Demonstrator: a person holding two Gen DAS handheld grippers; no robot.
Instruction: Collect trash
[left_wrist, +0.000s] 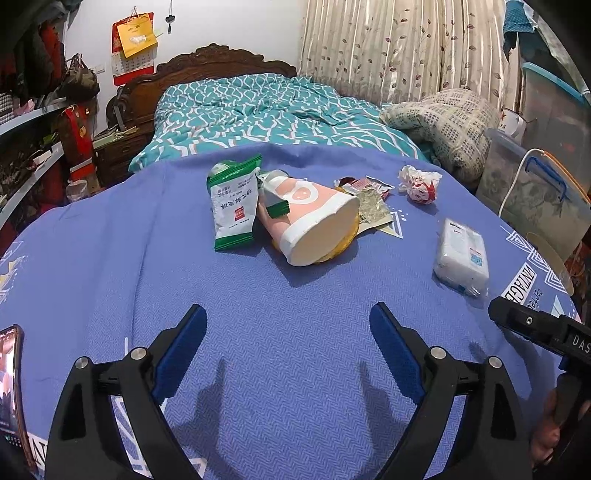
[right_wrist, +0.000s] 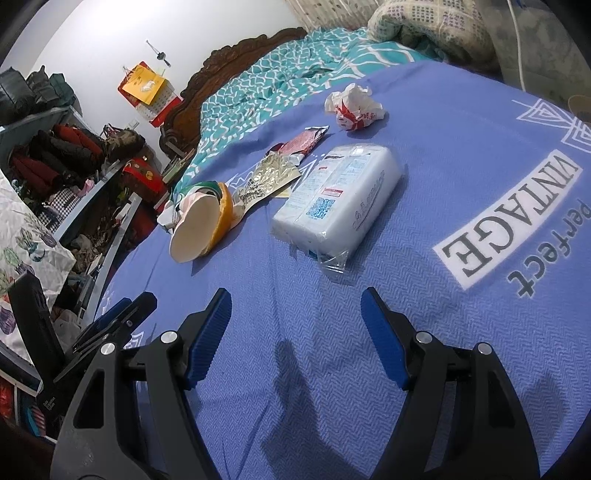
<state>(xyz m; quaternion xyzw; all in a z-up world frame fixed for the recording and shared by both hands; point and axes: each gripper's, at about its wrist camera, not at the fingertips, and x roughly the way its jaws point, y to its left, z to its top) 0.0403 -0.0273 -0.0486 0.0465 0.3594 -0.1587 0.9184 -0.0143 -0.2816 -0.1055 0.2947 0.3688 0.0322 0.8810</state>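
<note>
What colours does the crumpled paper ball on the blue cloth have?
The crumpled paper ball is white with red print; the right wrist view shows it best.

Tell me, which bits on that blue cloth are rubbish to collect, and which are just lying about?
Probably trash:
- green-and-white snack wrapper
- tipped-over pink paper cup
- crumpled red-and-white paper ball
- torn red foil sachet
- flattened gold foil wrapper

Probably just lying about:
- white plastic-wrapped tissue pack
- phone at the cloth's edge
- teal patterned quilt

Both grippers, left and right, hover open.
</note>
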